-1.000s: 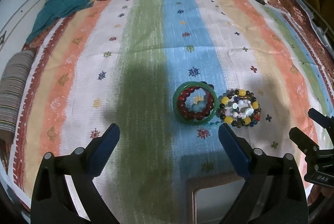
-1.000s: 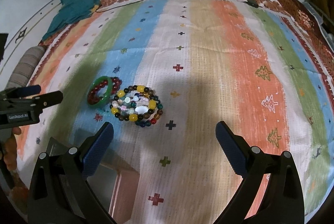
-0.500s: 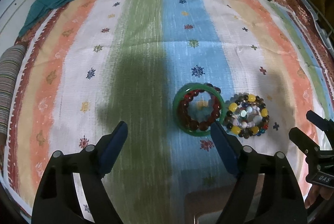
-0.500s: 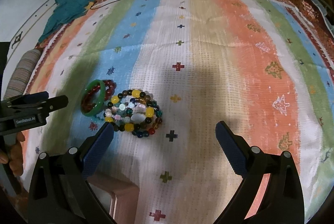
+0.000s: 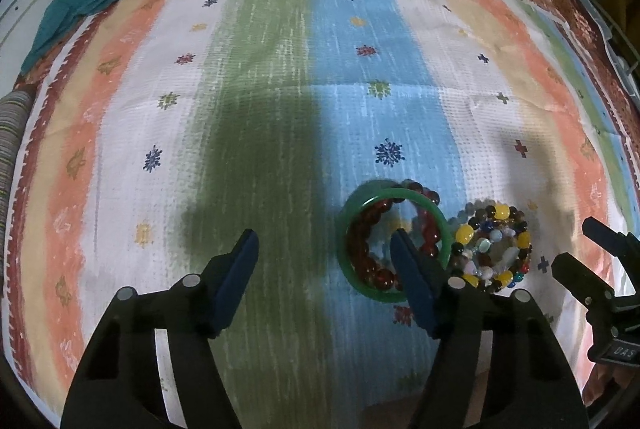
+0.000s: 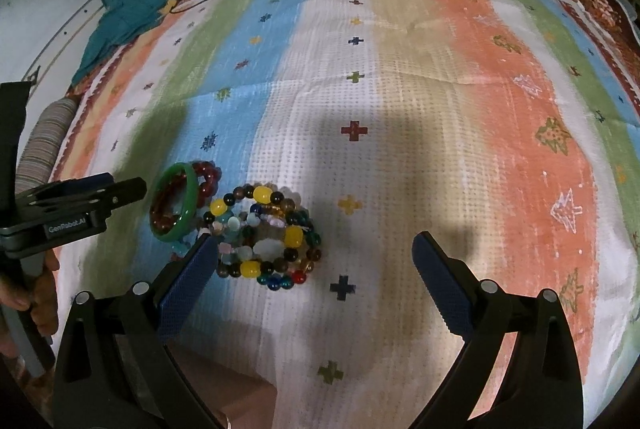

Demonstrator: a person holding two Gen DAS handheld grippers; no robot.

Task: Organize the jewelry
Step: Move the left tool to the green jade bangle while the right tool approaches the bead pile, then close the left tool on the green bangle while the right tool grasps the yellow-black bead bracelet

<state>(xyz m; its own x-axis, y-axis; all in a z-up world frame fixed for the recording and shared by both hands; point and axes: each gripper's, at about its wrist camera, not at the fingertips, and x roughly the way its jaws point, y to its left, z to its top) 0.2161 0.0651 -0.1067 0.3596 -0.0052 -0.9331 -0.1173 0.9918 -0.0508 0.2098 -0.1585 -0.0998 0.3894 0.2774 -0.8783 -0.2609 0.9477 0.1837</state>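
Straddling green bangle (image 5: 394, 243) rim, left gripper (image 5: 322, 243) fingers closing.

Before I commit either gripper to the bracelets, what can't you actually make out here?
- Green bangle: near rim hidden by the left gripper's finger, left wrist view.
- Dark red bead bracelet: mostly behind the bangle, right wrist view.
- Pinkish box: cut off by the bottom edge and fingers.
- Mixed bead pile: strand count unclear.

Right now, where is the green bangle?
The green bangle lies on the striped cloth's blue band, ringing red beads, right beside the pile of colourful bead bracelets; the left gripper's right finger overlaps it in the left wrist view.
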